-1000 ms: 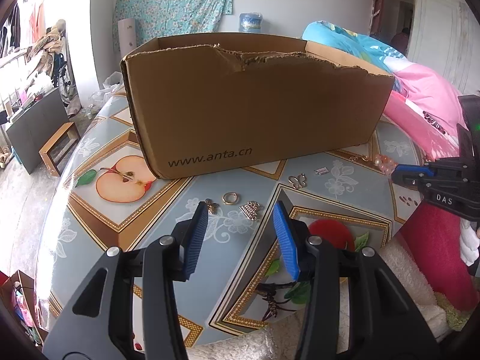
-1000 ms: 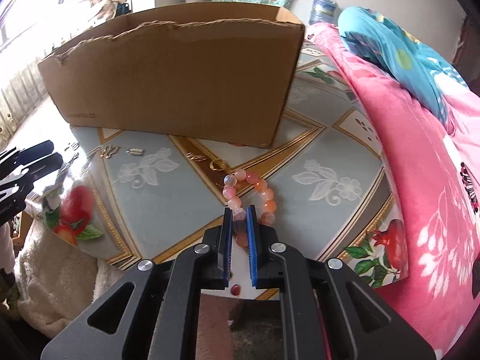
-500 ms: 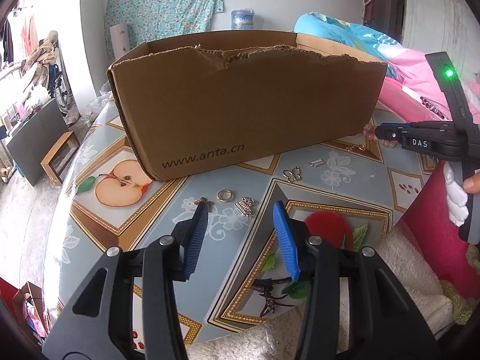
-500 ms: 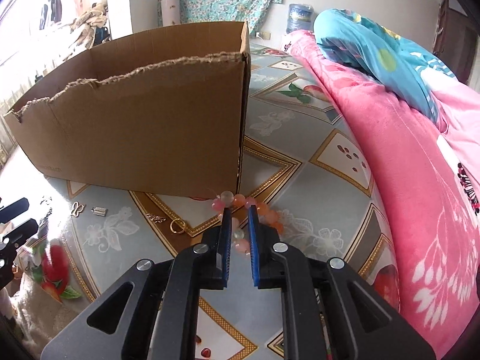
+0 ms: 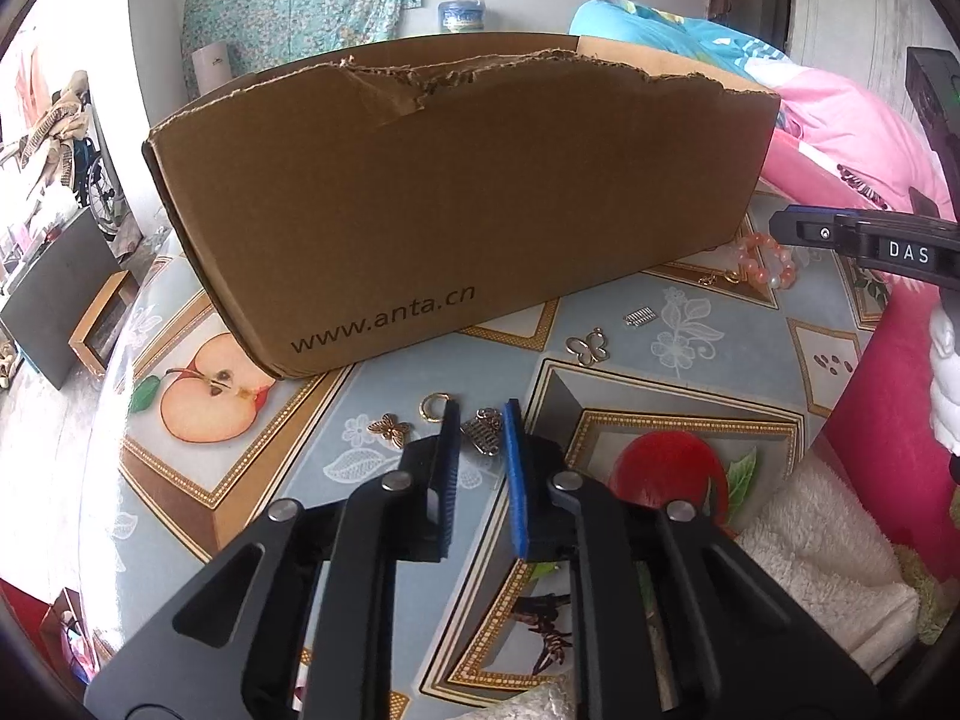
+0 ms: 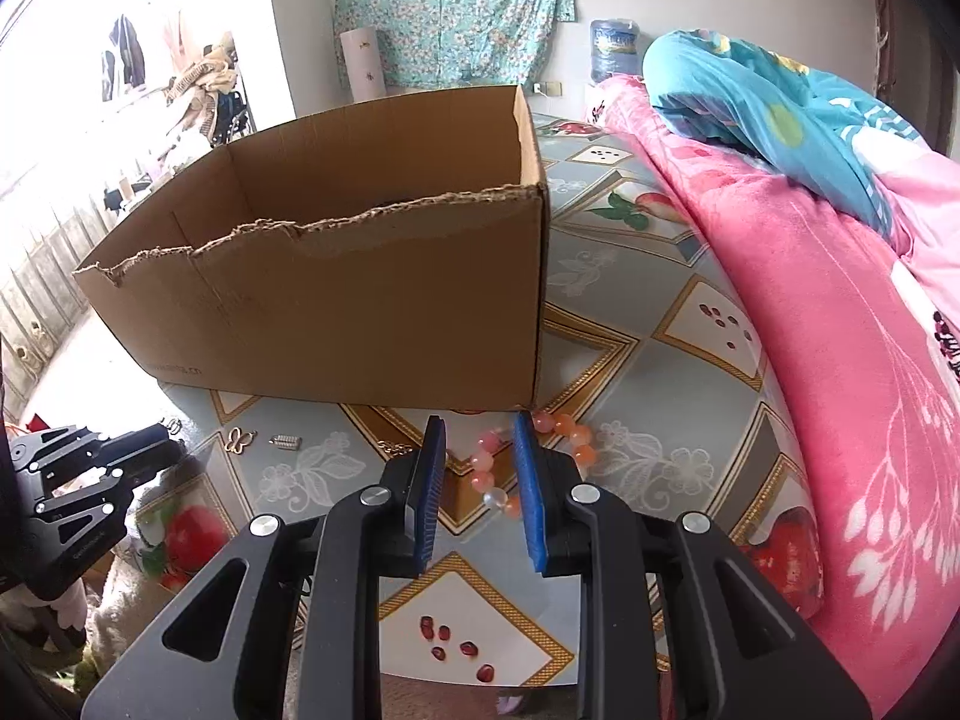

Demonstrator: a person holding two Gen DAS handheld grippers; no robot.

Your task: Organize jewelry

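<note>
My left gripper (image 5: 482, 409) hangs low over the patterned table (image 5: 690, 360), and its jaws are closing on a small silver charm (image 5: 485, 435) that fills the gap between the pads. A gold ring (image 5: 433, 405) and a gold flower charm (image 5: 389, 429) lie just left of it. Farther right are a butterfly charm (image 5: 588, 348) and a small silver piece (image 5: 641, 318). My right gripper (image 6: 479, 420) is opening over a pink bead bracelet (image 6: 489, 468), which lies loose on the table between the pads. The open cardboard box (image 6: 336, 312) stands just behind.
A pink blanket (image 6: 840, 360) and a blue quilt (image 6: 780, 108) fill the right side. A white fluffy towel (image 5: 810, 540) hangs at the table's near edge. A small gold chain piece (image 5: 717, 277) lies by the box's corner.
The left jaws have narrowed from wide apart to close around the silver charm. The right jaws have spread, and the bracelet has come out of their grip near the box's corner.
</note>
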